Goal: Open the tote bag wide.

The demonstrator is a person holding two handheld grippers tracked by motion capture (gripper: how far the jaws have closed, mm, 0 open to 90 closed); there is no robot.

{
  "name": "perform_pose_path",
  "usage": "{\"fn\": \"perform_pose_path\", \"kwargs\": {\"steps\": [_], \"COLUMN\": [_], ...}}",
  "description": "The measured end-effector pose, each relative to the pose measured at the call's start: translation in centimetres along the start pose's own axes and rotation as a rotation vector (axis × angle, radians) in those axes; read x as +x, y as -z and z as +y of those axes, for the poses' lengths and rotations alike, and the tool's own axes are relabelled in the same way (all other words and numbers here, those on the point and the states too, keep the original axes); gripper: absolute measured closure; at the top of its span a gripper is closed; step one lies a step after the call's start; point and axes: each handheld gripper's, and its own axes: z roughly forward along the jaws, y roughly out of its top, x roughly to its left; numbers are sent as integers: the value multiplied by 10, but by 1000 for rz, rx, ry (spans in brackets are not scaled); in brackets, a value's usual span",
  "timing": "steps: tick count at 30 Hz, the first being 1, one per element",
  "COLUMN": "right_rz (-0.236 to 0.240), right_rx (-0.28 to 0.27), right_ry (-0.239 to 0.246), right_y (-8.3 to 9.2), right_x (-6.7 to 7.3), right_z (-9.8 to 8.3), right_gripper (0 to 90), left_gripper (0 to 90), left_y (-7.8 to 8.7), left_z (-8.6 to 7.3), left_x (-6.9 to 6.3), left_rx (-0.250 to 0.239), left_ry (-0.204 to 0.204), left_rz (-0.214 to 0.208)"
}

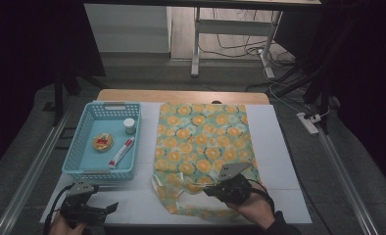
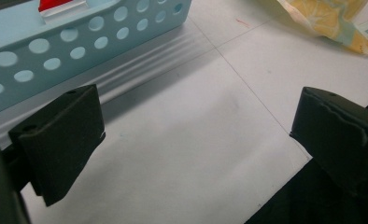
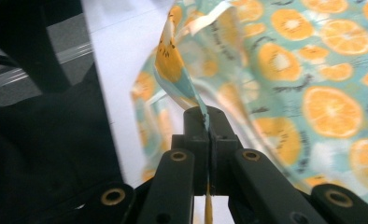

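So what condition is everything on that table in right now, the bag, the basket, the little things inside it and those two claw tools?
Orange-print bag: lying flat, near edge pinched and lifted.
Right gripper: shut on the bag's edge.
Left gripper: open, nothing between its jaws, above bare table.
Blue basket: upright, holding three things.
Tube: lying down in the basket.
Small jar: standing, capped.
Round tin: lying flat.

1. Lab or recording studio, not a home.
2. White work table on a dark floor, black curtains around it.
3. Metal rails on both sides; power strip and loose cables behind.
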Motion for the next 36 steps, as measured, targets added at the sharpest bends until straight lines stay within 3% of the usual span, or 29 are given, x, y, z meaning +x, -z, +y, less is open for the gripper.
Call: {"fn": "perform_pose_path", "kwargs": {"steps": [9, 15, 21, 29, 36], "right_rz": [-40, -62, -55, -75, -127], "right_rx": [-2, -16, -34, -49, -60], "right_ry": [-64, -94, -128, -134, -132], "right_y": [-6, -6, -11, -19, -25], "right_x": [-43, -64, -84, -104, -123], "right_z": [10, 19, 31, 42, 52], "right_gripper": [886, 887, 887, 887, 888], "left_gripper": [30, 31, 31, 33, 34], "left_y": [0, 0, 0, 0, 1], "left_z": [0, 0, 0, 0, 0], "left_x": [0, 1, 1, 1, 2], "left_rx": [-1, -3, -5, -7, -10], "left_ry": [1, 3, 6, 8, 12], "left_rz": [-2, -5, -8, -8, -11]}}
